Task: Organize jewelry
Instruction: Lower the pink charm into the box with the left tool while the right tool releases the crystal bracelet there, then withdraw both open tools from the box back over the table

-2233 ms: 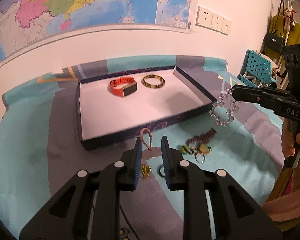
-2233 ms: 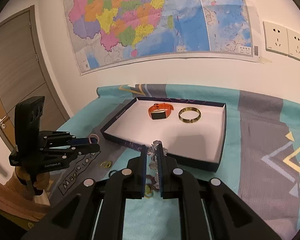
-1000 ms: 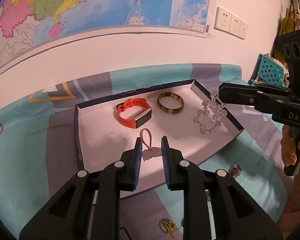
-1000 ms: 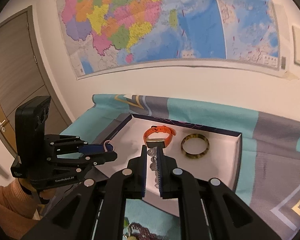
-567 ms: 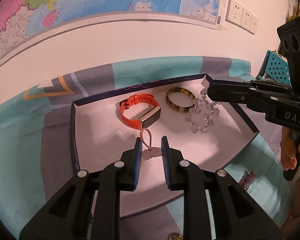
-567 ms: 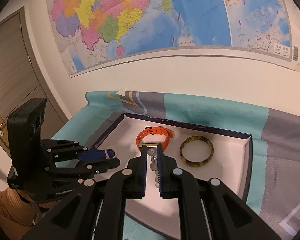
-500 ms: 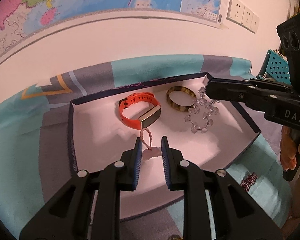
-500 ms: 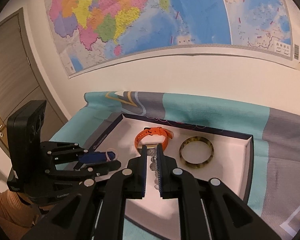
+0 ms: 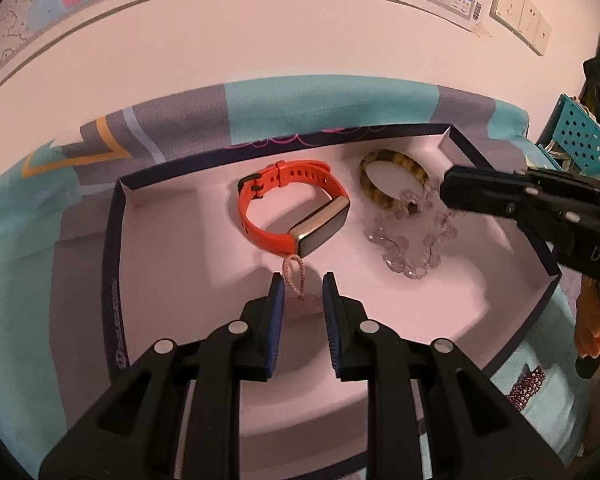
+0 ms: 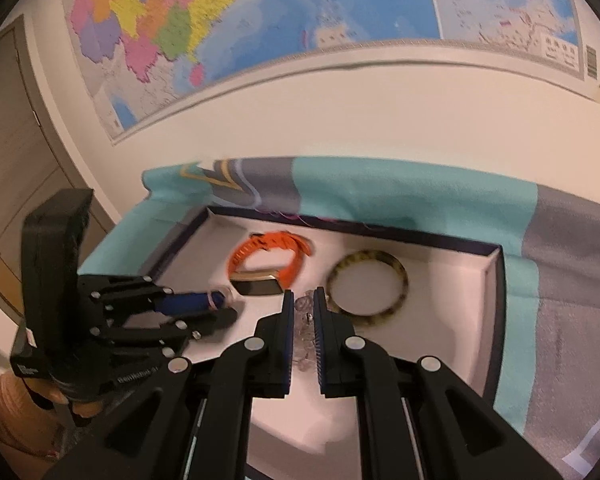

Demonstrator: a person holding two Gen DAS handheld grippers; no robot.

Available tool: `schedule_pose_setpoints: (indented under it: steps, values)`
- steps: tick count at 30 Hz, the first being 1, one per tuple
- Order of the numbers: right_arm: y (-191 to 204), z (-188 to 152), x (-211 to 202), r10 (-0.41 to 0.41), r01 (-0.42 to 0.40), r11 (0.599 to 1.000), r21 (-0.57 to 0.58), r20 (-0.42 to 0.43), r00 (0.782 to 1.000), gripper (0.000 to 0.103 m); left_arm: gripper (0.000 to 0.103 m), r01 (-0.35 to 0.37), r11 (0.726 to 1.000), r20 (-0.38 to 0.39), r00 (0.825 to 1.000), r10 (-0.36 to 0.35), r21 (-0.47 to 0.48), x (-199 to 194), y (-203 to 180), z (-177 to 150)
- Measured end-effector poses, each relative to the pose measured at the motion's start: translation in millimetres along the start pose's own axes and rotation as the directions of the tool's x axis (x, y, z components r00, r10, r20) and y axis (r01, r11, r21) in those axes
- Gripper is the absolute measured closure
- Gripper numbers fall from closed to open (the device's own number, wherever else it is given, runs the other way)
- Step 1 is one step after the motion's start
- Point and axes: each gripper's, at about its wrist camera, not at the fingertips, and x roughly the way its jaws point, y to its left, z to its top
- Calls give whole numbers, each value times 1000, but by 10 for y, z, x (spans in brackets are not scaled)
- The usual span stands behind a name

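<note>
While both grippers hang over the shallow white-lined box, each carries a piece of jewelry. The left gripper has its fingers narrowed on a small pale pink charm, blurred in the left wrist view, whose pink beaded loop sticks up past the fingertips, just in front of the orange watch. In the right wrist view this gripper shows at the left, its blue-padded fingers over the left part of the box with the loop at their tip.

The right gripper has its fingers nearly together, pinching a clear crystal bead bracelet that shows only as glassy beads in the narrow gap. Seen from the left wrist view, the right gripper reaches in from the right, and the clear crystal bead bracelet hangs from its tip low over the white floor of the box; I cannot tell whether the lowest beads touch it. The bracelet's upper beads lie just beside the mottled brown-and-yellow bangle.

Watch and bangle both rest on the box floor toward its far wall, the watch to the left of the bangle. The box sits on a teal-and-grey patterned cloth covering the counter, below a wall map. A dark red beaded piece lies on the cloth outside the box's near right corner.
</note>
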Motion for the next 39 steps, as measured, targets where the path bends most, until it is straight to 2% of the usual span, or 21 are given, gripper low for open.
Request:
schedule_pose_setpoints:
  steps: [13,16,17,19,23,25,29,32,36,39]
  values:
    - [-208,-105,59,-63,64,997,34,-41,997,94,82,2,1000,1,1000,-2,-8,45,30,58]
    - [-260,-141,77,-85,88,995,44,-58,995,90,72,-1,1000,4,1000,1,-11,30,43,58]
    - [-282,-156,77,-91,94,994,52,-60,994,89,65,-2,1000,7,1000,2,-13,14,49,55]
    - [-308,-175,68,-97,101,993,61,-63,993,89,64,3,1000,18,1000,-3,-15,-36,55,46]
    - [-334,-215,-9,-110,114,991,71,-55,992,82,52,0,1000,54,999,1,-21,-206,73,4]
    - [-326,-232,-71,-121,124,990,70,-40,992,75,50,-13,1000,81,997,15,-20,-336,76,-31]
    - [-268,-281,-263,-121,121,991,60,-6,993,73,46,-23,1000,134,991,25,-18,-607,68,-122]
    - [-173,-352,-437,-112,111,993,34,22,993,64,43,-25,1000,168,985,26,-4,-805,31,-237]
    - [-47,-525,-654,-86,86,996,-10,38,996,64,40,-20,1000,190,982,16,18,-993,-13,-409]
    - [35,-714,-761,-71,72,997,-39,17,997,64,39,-19,999,183,983,13,30,-1058,-43,-555]
